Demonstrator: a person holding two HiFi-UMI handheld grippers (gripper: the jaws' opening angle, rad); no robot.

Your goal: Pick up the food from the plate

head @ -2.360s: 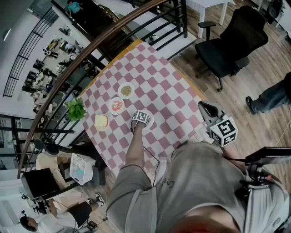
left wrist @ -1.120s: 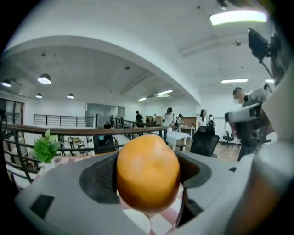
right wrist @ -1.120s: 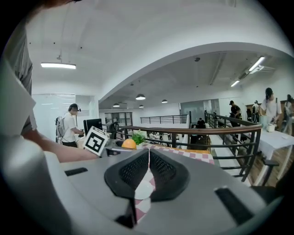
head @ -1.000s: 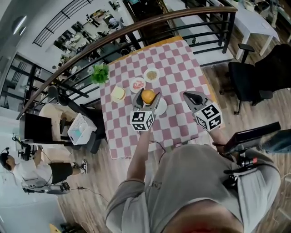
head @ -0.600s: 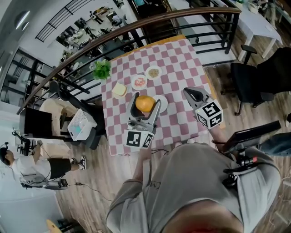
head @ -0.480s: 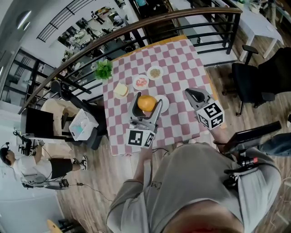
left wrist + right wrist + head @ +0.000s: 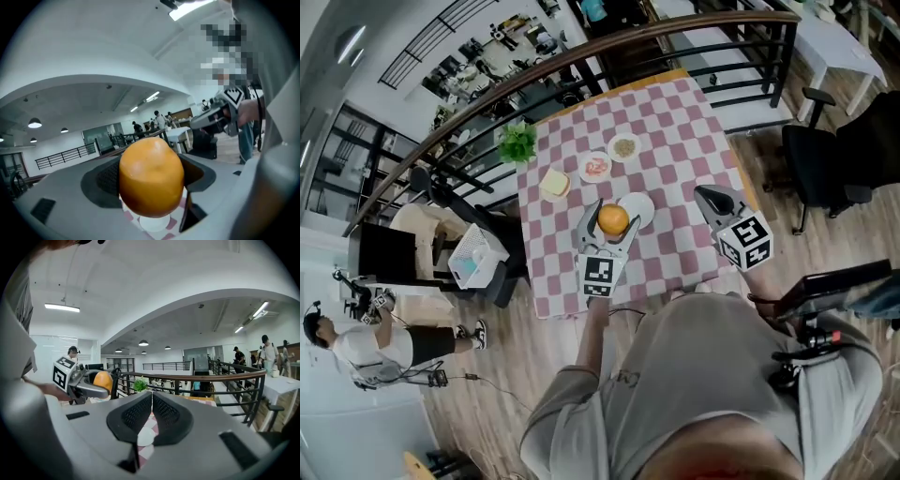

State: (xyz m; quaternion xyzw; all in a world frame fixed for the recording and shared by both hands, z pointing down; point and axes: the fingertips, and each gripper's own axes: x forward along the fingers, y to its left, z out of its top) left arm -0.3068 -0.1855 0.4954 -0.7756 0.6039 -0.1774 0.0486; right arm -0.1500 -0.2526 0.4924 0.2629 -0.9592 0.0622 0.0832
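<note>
An orange (image 7: 613, 220) is clamped between the jaws of my left gripper (image 7: 612, 223), held up in the air above the pink-and-white checked table (image 7: 675, 122). In the left gripper view the orange (image 7: 151, 176) fills the gap between the two dark pads. Just to its right lies an empty white plate (image 7: 638, 208). My right gripper (image 7: 710, 199) hovers over the table's right side with its jaws pressed together and nothing between them; its own view shows the pads (image 7: 165, 416) meeting, and the left gripper with the orange (image 7: 102, 379) off to the left.
Three more dishes sit at the table's far left: bread (image 7: 553, 182), a plate of reddish food (image 7: 596, 167), a plate of brownish food (image 7: 624, 146). A green plant (image 7: 517, 143) stands by the dark railing (image 7: 675, 28). An office chair (image 7: 825, 159) is at right.
My left gripper went down to the white plate, shut on the orange, and lifted it clear. The right gripper stayed over the table's right side.
</note>
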